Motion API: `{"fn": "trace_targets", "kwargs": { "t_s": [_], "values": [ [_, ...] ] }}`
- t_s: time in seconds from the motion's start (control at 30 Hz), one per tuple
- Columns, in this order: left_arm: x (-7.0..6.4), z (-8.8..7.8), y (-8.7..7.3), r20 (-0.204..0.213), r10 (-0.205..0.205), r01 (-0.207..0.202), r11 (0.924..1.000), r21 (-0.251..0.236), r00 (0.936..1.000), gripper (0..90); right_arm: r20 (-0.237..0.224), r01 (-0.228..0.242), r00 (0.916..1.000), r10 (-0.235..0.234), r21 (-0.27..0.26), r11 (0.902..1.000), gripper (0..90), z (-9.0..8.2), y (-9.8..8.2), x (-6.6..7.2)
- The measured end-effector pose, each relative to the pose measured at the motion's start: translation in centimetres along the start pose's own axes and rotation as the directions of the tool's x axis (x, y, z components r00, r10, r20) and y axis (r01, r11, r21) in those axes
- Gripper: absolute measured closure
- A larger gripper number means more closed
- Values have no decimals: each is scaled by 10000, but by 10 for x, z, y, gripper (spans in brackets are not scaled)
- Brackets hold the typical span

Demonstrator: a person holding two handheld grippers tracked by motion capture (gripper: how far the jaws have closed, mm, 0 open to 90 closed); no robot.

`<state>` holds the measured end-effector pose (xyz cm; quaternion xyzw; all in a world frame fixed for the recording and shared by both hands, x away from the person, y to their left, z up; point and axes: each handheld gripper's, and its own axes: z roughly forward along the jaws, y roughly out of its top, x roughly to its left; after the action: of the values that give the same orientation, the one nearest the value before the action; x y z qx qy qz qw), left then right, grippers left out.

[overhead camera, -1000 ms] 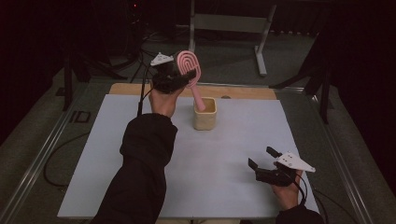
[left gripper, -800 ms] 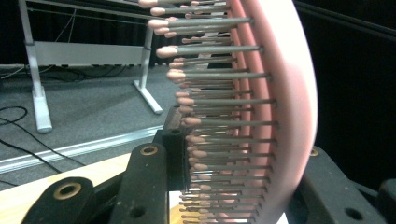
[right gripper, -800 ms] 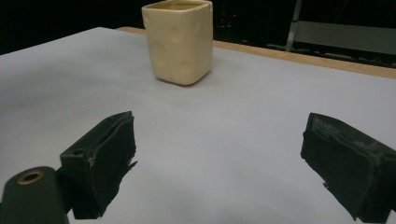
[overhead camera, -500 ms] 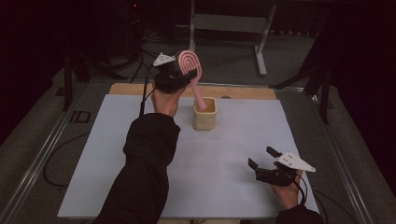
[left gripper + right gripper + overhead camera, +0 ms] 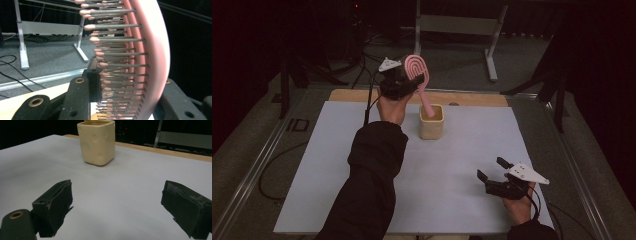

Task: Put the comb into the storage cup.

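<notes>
A pink hairbrush [image 5: 417,72] with metal bristles [image 5: 117,53] stands nearly upright, tilted, in my left gripper [image 5: 411,83], which is shut on its head. The brush handle points down into a cream square cup [image 5: 432,121] at the back middle of the white sheet. In the left gripper view the black jaws sit on either side of the brush head [image 5: 152,50]. My right gripper [image 5: 492,168] rests low near the front right of the sheet, open with nothing between its pads [image 5: 56,202]. It faces the cup [image 5: 97,142] from some way off.
The white sheet [image 5: 337,165] covers the table, with a wooden strip [image 5: 477,98] along its far edge. A metal rail [image 5: 257,170] runs down the left side. A grey metal stand [image 5: 462,25] and cables [image 5: 362,70] lie on the floor beyond.
My left hand has drifted slightly to the right with the brush, its handle end staying at the cup. The right gripper has not moved.
</notes>
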<state>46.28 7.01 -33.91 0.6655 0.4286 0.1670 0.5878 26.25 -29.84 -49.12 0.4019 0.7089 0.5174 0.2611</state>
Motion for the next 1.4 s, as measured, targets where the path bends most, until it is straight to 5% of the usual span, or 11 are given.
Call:
{"fn": "trace_targets", "kwargs": {
  "t_s": [1.4],
  "values": [
    [-10, 16, -9, -55, -280, 278, 9994, -217, 9996, 644, 17, -21, 10000, 21, -19, 10000, 95, 0, 0, 0]
  ]
}}
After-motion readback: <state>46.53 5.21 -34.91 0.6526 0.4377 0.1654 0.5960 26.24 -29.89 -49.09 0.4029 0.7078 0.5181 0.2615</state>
